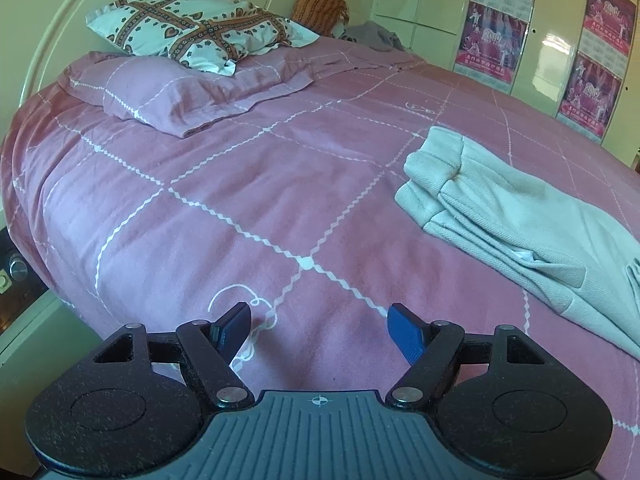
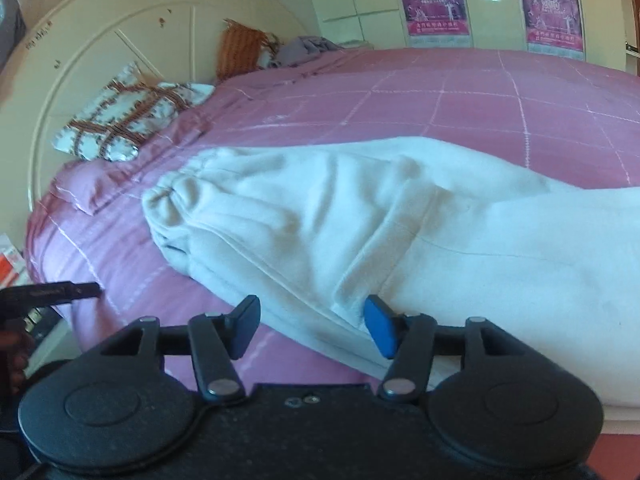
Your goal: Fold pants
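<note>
1. The pale pants [image 2: 360,220] lie on the pink bed [image 1: 240,208], apparently already folded lengthwise, leg on leg, cuffs toward the pillows [image 1: 192,36].
2. The right hand-held gripper [image 2: 312,326] hovers over the pants' near edge, jaws moderately apart, gripping nothing; a fabric fold lies just beyond its fingertips.
3. The left hand-held gripper [image 1: 320,330] stands wide and empty over bare bedspread, the pants off to its right.
4. Likely next: pinch the cuff end and carry it toward the waist.
5. Open bedspread lies left of the pants; the bed's near edge is close.
</note>
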`<act>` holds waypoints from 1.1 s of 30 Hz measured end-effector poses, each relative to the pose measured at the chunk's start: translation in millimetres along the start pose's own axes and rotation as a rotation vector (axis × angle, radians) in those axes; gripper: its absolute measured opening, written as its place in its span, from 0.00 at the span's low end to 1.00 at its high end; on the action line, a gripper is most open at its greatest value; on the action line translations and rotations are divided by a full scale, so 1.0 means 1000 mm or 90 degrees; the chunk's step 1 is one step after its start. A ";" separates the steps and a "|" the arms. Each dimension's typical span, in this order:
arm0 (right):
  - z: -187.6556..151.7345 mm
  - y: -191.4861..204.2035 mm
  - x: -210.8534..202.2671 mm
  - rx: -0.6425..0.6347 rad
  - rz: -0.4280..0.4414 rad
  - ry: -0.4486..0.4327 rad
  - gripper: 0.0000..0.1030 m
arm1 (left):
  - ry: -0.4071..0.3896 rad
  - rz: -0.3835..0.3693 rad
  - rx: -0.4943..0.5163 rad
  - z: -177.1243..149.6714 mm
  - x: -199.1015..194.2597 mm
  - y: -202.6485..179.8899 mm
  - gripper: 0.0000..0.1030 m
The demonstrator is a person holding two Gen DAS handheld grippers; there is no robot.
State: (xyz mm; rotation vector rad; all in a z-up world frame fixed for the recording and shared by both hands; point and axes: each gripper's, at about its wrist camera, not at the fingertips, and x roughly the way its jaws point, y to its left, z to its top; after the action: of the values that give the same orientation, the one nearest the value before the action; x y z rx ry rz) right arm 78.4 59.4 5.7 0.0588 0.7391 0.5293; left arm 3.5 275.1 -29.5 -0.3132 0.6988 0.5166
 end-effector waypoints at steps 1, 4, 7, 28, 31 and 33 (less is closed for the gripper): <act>0.003 0.001 -0.007 0.004 0.002 -0.016 0.28 | -0.007 -0.006 0.006 0.003 -0.003 -0.003 0.73; 0.008 -0.017 -0.030 0.050 -0.026 -0.052 0.18 | -0.023 -0.018 0.025 0.013 -0.008 -0.015 0.73; 0.010 -0.046 -0.057 0.077 -0.089 -0.077 0.17 | -0.023 -0.026 0.037 0.019 -0.009 -0.031 0.73; 0.031 -0.233 -0.026 0.203 -0.292 0.000 0.18 | 0.025 -0.023 0.097 0.016 0.001 -0.073 0.73; 0.036 -0.229 -0.033 0.192 -0.291 -0.040 0.18 | 0.027 -0.018 0.095 0.017 0.003 -0.073 0.73; 0.040 -0.228 -0.043 0.192 -0.286 -0.092 0.19 | 0.031 -0.012 0.101 0.018 0.006 -0.075 0.73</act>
State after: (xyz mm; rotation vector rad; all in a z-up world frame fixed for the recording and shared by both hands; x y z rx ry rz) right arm 178.0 -153.3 8.8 0.2033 0.6600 -0.0177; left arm 58.2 222.8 -12.9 -0.1839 0.7778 0.4333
